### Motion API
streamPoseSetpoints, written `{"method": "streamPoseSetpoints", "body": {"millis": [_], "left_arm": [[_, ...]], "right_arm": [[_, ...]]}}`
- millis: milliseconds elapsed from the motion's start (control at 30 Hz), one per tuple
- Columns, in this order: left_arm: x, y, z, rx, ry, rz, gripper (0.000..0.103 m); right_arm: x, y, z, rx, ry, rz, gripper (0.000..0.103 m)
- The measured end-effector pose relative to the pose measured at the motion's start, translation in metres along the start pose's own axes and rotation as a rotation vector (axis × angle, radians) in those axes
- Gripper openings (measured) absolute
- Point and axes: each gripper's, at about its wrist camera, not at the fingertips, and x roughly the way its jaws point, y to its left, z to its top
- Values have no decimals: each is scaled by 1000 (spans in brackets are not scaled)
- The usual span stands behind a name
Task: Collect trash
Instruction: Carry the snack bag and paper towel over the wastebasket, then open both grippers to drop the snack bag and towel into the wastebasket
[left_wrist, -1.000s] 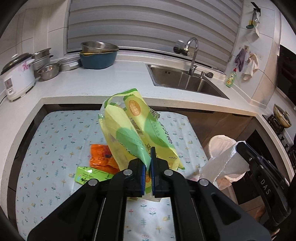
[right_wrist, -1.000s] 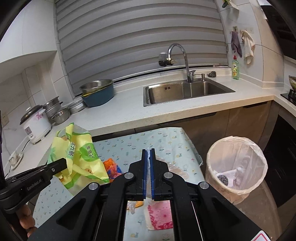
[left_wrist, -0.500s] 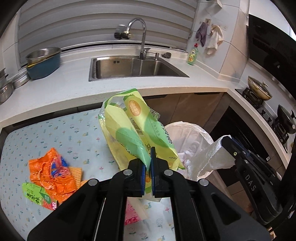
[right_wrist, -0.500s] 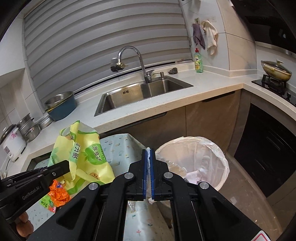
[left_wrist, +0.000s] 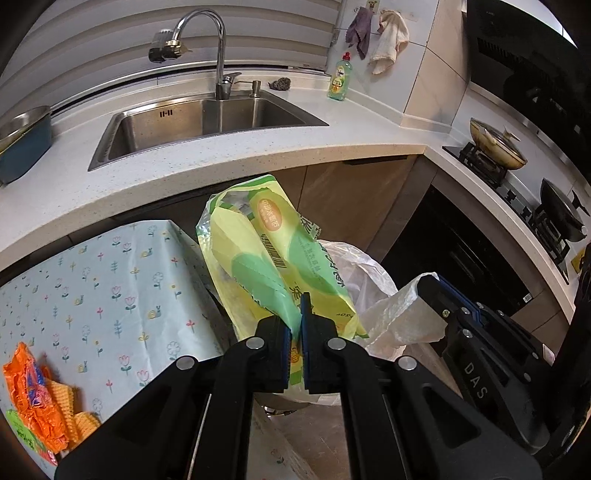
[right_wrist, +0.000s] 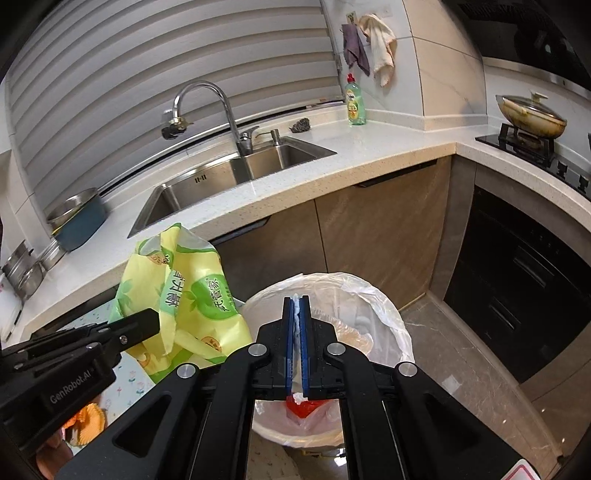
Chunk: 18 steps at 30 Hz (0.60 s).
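Note:
My left gripper (left_wrist: 294, 325) is shut on a yellow-green plastic package (left_wrist: 266, 258), which stands up from its pads at the right edge of the floral table (left_wrist: 92, 295). The package (right_wrist: 184, 288) and the left gripper (right_wrist: 157, 319) also show at left in the right wrist view. My right gripper (right_wrist: 297, 302) is shut on a thin white plastic film, held over the white-lined trash bin (right_wrist: 391, 314). In the left wrist view the right gripper (left_wrist: 424, 282) carries that crumpled film (left_wrist: 399, 314) beside the bin liner (left_wrist: 351, 258). Something red (right_wrist: 303, 406) lies in the bin.
Orange wrappers (left_wrist: 29, 391) lie at the table's left. Behind runs a white counter with a steel sink (left_wrist: 192, 122), a faucet (left_wrist: 218, 48) and a soap bottle (left_wrist: 340, 79). A stove with pans (left_wrist: 495, 144) and dark appliance fronts stand right. Wooden cabinet doors (right_wrist: 369, 240) back the bin.
Both grippers swung right, off the table toward the bin, keeping their loads. The bin has come under the right gripper, and the orange wrappers have slid to the left edge.

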Motion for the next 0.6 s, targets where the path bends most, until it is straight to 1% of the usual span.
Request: {"method": "streamPoseSetpoints", "body": {"millis": [167,300,333,400,467,500,533,567,600], "left_arm": [[25,-5,0,7,26,-13,4],[37,-5,0,6,38,-19,5],[39,-4,0,3,40,-19,7],[42,-3,0,-3,37,-19,8],[44,-3,1,-4,29,-12,15],[44,-2,2,-6,27,-9,21],[44,-2,3,-12,24,-7,29],[44,0,4,-19,18,-5,33],[42,1,4,-26,10,1,37]], "right_arm": [[21,-13,-1,19,29,-4,3],[32,-16,-2,18,39,-7,3],[34,-16,-3,17,41,-6,3],[38,-18,-3,15,45,-3,3],[41,-18,-3,12,52,0,4],[42,-17,-2,13,49,1,7],[42,-17,-2,11,46,3,13],[42,-17,-1,11,44,5,22],[41,-16,-1,14,39,9,26]]}}
